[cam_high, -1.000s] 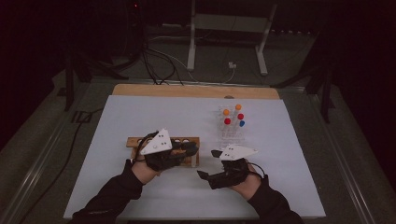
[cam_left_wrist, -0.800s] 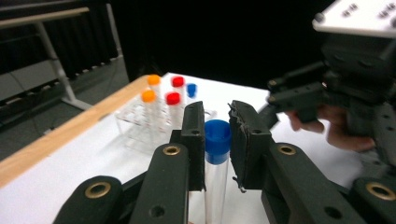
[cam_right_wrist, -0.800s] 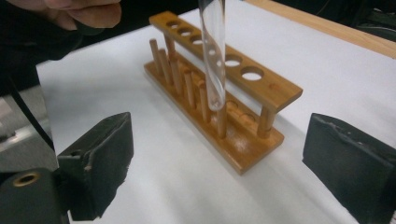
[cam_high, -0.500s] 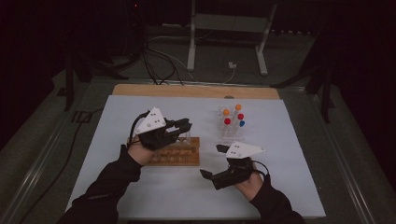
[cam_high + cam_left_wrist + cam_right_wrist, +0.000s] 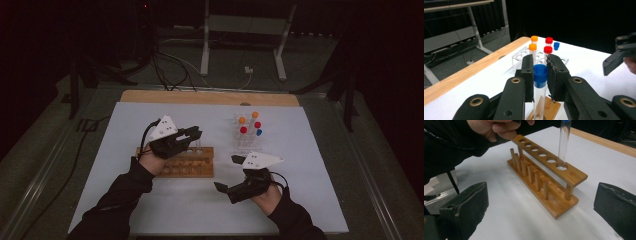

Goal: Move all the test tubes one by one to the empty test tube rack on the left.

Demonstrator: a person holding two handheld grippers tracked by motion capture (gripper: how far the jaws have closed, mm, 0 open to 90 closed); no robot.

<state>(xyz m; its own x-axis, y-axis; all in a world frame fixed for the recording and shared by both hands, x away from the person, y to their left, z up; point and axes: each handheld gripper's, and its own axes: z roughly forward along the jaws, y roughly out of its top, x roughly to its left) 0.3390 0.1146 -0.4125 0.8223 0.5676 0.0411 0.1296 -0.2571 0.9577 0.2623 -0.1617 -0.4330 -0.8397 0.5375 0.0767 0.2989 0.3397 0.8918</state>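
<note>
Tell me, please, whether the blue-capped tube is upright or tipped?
Upright: the left gripper clamps the blue-capped tube vertically, its bottom entering a wooden rack hole.

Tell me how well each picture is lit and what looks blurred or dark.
High view: the white table top is lit, the room around it nearly black. Left gripper view: the blue-capped tube in the left claw is sharp, the backdrop black. Right gripper view: the wooden rack is crisp and evenly lit; the near jaws are soft and dark.

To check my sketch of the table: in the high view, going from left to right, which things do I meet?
Left gripper holding a blue-capped tube → wooden rack → clear rack with capped tubes → right gripper, its body lying right of that rack.
</note>
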